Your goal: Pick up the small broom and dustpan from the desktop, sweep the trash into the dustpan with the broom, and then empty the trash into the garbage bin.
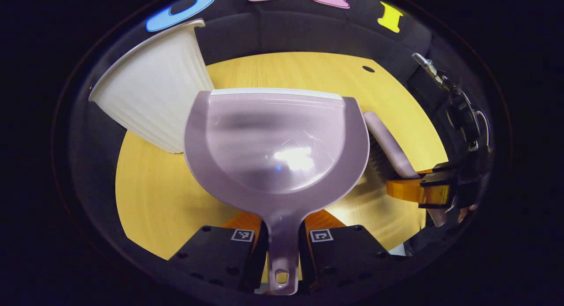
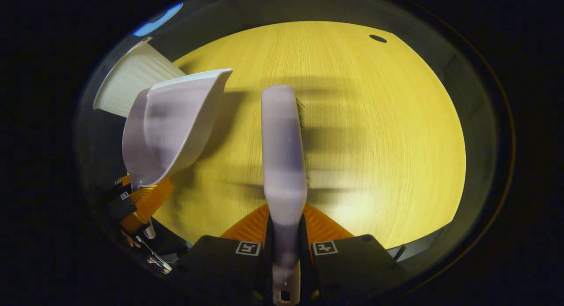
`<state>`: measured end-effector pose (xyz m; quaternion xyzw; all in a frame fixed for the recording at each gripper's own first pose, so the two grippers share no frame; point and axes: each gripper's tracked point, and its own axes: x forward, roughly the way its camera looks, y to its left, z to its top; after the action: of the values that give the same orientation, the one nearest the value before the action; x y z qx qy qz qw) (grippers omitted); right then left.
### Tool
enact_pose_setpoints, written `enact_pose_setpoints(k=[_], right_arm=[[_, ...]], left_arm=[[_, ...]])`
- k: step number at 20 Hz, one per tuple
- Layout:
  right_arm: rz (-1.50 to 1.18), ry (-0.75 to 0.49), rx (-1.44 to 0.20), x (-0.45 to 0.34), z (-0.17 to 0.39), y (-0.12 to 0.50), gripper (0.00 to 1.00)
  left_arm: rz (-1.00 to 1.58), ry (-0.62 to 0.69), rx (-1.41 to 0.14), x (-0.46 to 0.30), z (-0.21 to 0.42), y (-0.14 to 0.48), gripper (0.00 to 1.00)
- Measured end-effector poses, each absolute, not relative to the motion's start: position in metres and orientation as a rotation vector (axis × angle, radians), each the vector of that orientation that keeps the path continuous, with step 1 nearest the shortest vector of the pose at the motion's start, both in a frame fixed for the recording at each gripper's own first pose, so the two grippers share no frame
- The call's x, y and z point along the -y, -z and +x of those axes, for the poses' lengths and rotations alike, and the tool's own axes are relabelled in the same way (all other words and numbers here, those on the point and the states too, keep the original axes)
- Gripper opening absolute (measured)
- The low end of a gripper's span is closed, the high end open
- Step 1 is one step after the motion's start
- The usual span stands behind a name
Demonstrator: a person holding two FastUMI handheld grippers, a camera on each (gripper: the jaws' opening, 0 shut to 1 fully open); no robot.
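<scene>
Left gripper view: the left gripper (image 1: 282, 242) is clamped on the handle of the dustpan (image 1: 275, 143), both fingers pressing its narrow stem from either side. The pan is held above the desktop (image 1: 154, 196), its mouth pointing away from the camera, and its scoop looks empty — no trash can be made out on the wood in either view. Just beyond the pan's left edge stands the white garbage bin (image 1: 150, 94), seen tilted by the lens.

Right gripper view: the right gripper (image 2: 285, 246) is clenched on the handle of the small broom (image 2: 284, 165), which runs straight forward along the fingers; dark bristles show at its far right edge. The dustpan sits to the left, near the bin.

Assessment of handling — both tools appear to be thin moulded plastic, light and stiff, with a glossy finish that may slip under a loose pinch. The handle stems are the proper places to hold: narrow, flat-sided, and well matched to the finger pads. A grip low on the stem, as here, leaves a long lever ahead, so the pan could twist if tipped sharply over the bin. The bristles should flex; the pan's lip will not.
</scene>
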<state>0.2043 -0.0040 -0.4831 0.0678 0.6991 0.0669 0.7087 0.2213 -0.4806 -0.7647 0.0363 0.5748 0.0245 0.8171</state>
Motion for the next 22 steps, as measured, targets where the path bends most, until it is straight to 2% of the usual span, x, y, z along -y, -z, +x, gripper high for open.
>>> enact_pose_setpoints(k=[4,13,15,16,17,18,20,21,22], right_arm=[[0.147,-0.15,-1.58,0.005,0.209,0.49,0.28],[0.196,-0.134,-1.665,-0.008,0.21,0.502,0.28],[0.214,-0.128,-1.67,-0.004,0.212,0.501,0.3],[0.224,-0.129,-1.667,-0.004,0.216,0.501,0.3],[0.228,-0.13,-1.66,-0.002,0.219,0.501,0.36],[0.233,-0.13,-1.654,-0.003,0.22,0.501,0.37],[0.239,-0.127,-1.64,-0.003,0.219,0.498,0.68],[0.233,-0.121,-1.63,-0.002,0.221,0.496,0.77],[0.234,-0.117,-1.609,0.0,0.221,0.491,0.85]], left_arm=[[-0.101,-0.082,-1.326,0.494,0.212,0.768,0.3],[-0.009,-0.092,-1.395,0.487,0.216,0.761,0.31],[-0.014,-0.088,-1.397,0.491,0.215,0.763,0.37],[-0.007,-0.086,-1.399,0.49,0.217,0.763,0.52],[0.001,-0.091,-1.403,0.49,0.217,0.763,0.67],[0.002,-0.096,-1.402,0.491,0.217,0.762,0.67],[0.005,-0.12,-1.388,0.49,0.218,0.758,0.82],[0.002,-0.153,-1.378,0.488,0.218,0.756,0.86],[-0.006,-0.169,-1.361,0.487,0.218,0.752,0.86]])
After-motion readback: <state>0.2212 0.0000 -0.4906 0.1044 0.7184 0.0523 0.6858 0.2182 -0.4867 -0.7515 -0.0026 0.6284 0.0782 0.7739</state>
